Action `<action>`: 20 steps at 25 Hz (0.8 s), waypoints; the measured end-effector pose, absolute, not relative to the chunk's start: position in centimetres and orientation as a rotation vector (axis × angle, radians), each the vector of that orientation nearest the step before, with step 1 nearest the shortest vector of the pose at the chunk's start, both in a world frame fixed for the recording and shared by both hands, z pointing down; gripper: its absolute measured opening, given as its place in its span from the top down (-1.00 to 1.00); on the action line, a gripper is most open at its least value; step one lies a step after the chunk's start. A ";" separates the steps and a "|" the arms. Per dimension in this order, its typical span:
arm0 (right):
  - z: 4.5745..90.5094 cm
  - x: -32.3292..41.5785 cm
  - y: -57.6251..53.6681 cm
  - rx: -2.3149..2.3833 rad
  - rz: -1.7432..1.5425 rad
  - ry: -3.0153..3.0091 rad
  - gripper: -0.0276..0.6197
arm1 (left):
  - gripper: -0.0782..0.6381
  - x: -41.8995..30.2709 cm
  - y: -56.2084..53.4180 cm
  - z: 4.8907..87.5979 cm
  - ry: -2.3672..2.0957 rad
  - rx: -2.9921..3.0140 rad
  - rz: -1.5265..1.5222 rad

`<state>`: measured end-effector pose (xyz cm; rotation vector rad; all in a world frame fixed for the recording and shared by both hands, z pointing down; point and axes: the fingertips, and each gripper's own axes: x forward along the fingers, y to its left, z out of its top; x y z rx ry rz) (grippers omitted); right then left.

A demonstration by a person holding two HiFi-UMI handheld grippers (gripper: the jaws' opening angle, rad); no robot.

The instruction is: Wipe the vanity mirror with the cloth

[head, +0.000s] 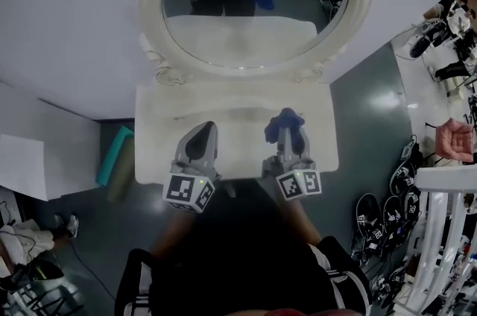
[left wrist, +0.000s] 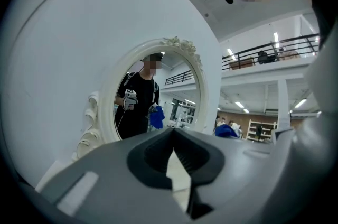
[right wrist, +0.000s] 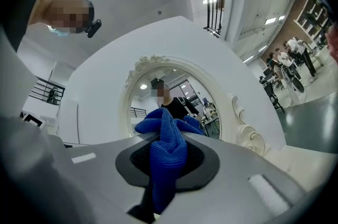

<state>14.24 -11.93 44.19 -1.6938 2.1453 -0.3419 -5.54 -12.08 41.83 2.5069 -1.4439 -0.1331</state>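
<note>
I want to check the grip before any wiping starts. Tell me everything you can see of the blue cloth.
The blue cloth looks like knitted microfibre, bunched and folded. The right hand-held gripper is shut on it, with a crumpled tuft sticking out beyond the jaws. It is held over the white vanity top, short of the oval mirror, and appears to touch only the jaws.

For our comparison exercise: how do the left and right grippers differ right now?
The right gripper clamps a blue cloth; the left gripper holds nothing. The cloth separates the right gripper's jaws; the left gripper's meet. Both point toward the mirror.
</note>
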 end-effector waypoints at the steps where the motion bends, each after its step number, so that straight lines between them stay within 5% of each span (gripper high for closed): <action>1: 44.2 14.5 -12.7 -1.691 -0.341 2.143 0.78 | 0.76 -5.4 -12.6 41.8 -1.449 2.505 -0.134; 20: 44.8 18.8 -26.4 -1.725 -0.303 2.016 0.78 | 0.76 -3.9 -21.9 43.1 -1.441 2.526 -0.137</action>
